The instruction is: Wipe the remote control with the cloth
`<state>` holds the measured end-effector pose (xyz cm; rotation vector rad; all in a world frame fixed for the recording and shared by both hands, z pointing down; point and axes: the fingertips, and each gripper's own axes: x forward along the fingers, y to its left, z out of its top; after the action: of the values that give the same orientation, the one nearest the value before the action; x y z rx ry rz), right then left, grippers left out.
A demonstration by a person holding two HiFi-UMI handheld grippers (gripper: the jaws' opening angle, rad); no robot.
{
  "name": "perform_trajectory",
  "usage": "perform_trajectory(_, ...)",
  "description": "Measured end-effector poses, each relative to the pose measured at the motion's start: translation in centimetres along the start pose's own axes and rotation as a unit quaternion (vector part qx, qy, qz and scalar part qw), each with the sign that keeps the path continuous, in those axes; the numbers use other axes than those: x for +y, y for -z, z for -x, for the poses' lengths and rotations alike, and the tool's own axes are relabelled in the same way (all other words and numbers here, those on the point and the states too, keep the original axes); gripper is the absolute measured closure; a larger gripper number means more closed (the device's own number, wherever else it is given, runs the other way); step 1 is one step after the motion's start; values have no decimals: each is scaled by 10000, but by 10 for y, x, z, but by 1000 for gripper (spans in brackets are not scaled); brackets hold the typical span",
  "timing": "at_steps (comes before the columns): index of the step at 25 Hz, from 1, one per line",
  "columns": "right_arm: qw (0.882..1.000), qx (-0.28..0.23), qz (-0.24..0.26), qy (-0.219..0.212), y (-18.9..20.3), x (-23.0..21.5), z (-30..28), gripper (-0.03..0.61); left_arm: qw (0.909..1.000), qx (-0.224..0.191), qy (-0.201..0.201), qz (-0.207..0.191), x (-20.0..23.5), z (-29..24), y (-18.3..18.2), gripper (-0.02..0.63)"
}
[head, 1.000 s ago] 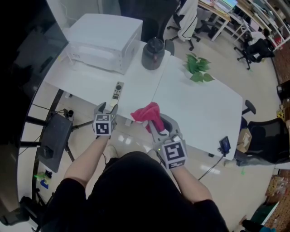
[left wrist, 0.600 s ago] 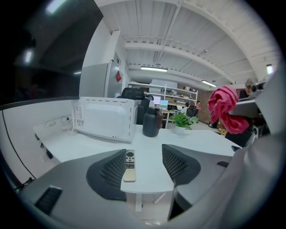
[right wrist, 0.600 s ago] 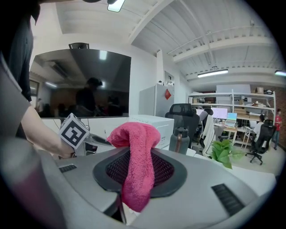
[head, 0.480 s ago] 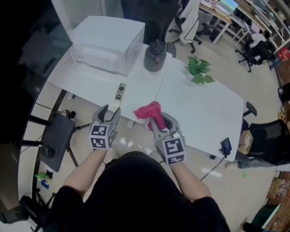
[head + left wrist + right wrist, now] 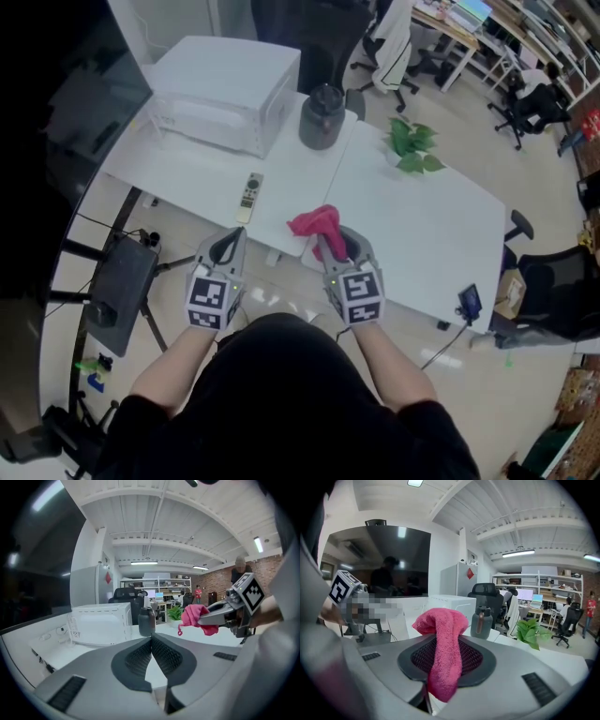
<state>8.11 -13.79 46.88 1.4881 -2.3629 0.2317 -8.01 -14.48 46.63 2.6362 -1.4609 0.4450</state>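
We record the left gripper (image 5: 228,247) at the left, held off the near edge of the white table (image 5: 427,230) and clear of everything on it. In its own view the jaws meet pad to pad. They have just closed, with nothing between them.

Behind it on the table's left part stands a white box-shaped appliance (image 5: 225,89). The remote control (image 5: 248,197) lies flat on the table between that appliance and the left gripper, near the front edge, with its long side running away from the person. It is near the left gripper but apart from it, and neither gripper touches it.

A dark lidded jug (image 5: 322,115) stands just right of the appliance, further back.

Near the middle we find the pink cloth (image 5: 317,223), bunched and lifted above the table's near edge. The right gripper (image 5: 339,246) has it clamped. In the right gripper view the jaws stand narrowly apart, pressed on a fold of cloth that rises above the pads and hangs down below them. The cloth lies to the right of the remote control, apart from it.

Further right, a small green plant (image 5: 410,145) lies on the table, well apart from both grippers.
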Motion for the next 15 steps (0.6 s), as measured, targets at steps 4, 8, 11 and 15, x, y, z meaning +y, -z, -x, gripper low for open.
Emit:
perform_trajectory(4,9996,192,22,205,17,-20,-16,474,9999,-45,72,-94,-7,7,-8,612)
perform_trajectory(8,9976,528,17,442,44,-47,-35,474,9993,-68,203,-317,-13,12,-8,612)
perform_trajectory(11,9948,837,53,586,70,-65,-51,474,9988,-70,245,-422,-19,15,-7,612)
perform_trajectory(15,9879,1361,42,742,113,-88,-74,474,9982,-11,292,-516,-26,20,-7,612)
